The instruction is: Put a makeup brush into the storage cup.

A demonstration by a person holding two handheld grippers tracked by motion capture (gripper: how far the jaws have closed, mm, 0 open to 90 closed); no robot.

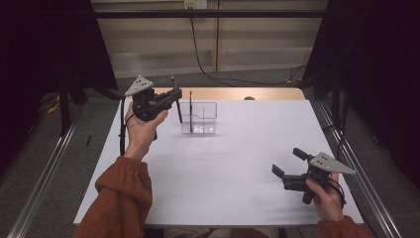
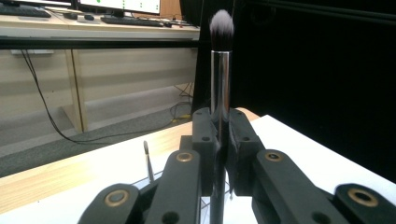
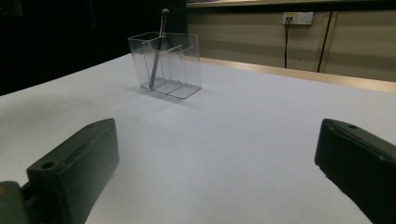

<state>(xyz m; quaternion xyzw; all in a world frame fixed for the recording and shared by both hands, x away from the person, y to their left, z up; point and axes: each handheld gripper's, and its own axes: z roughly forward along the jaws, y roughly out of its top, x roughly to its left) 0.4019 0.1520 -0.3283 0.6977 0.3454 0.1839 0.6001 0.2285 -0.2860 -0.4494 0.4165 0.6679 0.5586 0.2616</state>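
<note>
Left tongs [image 1: 174,95] pinch a makeup brush [image 2: 220,70] upright, just left of the clear organizer [image 1: 198,118] on the counter [image 1: 237,163]. Keep it vertical, centre over an empty compartment, then lower. Right tongs [image 1: 287,162] rest spread, well apart.

White table [image 1: 237,163], grey floor [image 1: 44,163], black curtains [image 1: 44,39], beige wall [image 1: 257,42], possibly monitors [image 2: 119,5] beyond

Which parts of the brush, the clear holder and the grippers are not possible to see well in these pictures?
- Makeup brush, left gripper view: the closed jaws cover its lower handle, and the bottom edge cuts it off.
- Thin tool in the clear organizer, right gripper view: too small to identify; the high view is no clearer.
- Right gripper, right gripper view: both open jaws are cut off by the frame edges.
- Left gripper, high view: dark and small, so its grip is unclear.
</note>
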